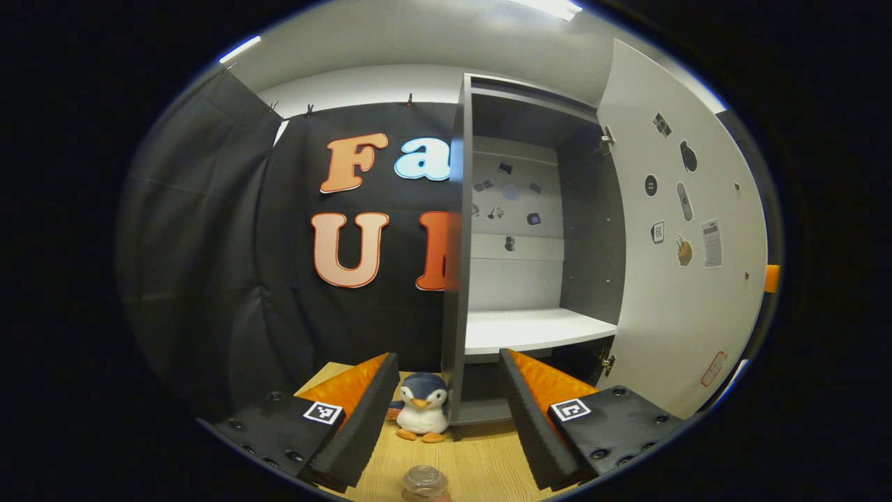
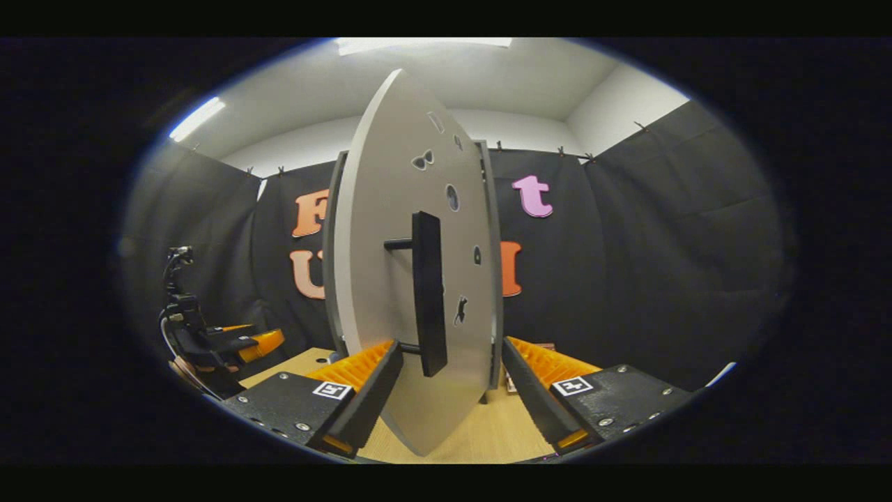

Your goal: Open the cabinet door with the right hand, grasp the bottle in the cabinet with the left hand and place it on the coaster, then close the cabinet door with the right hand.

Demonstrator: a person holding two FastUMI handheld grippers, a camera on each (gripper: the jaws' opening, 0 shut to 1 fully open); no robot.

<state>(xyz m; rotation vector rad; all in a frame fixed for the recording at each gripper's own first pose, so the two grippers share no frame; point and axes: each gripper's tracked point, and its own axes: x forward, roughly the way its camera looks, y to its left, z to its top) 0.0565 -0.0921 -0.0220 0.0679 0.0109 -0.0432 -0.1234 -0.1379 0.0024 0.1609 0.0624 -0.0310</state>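
Standing with fingers apart over the wooden table (image 1: 481, 460), the left gripper (image 1: 446, 418) has the bottle (image 1: 425, 483) just below it, near a plush penguin (image 1: 424, 411) beside the open cabinet (image 1: 529, 328), while the right gripper (image 2: 449, 397) brackets the door handle (image 2: 428, 293), fingers spread, not touching.
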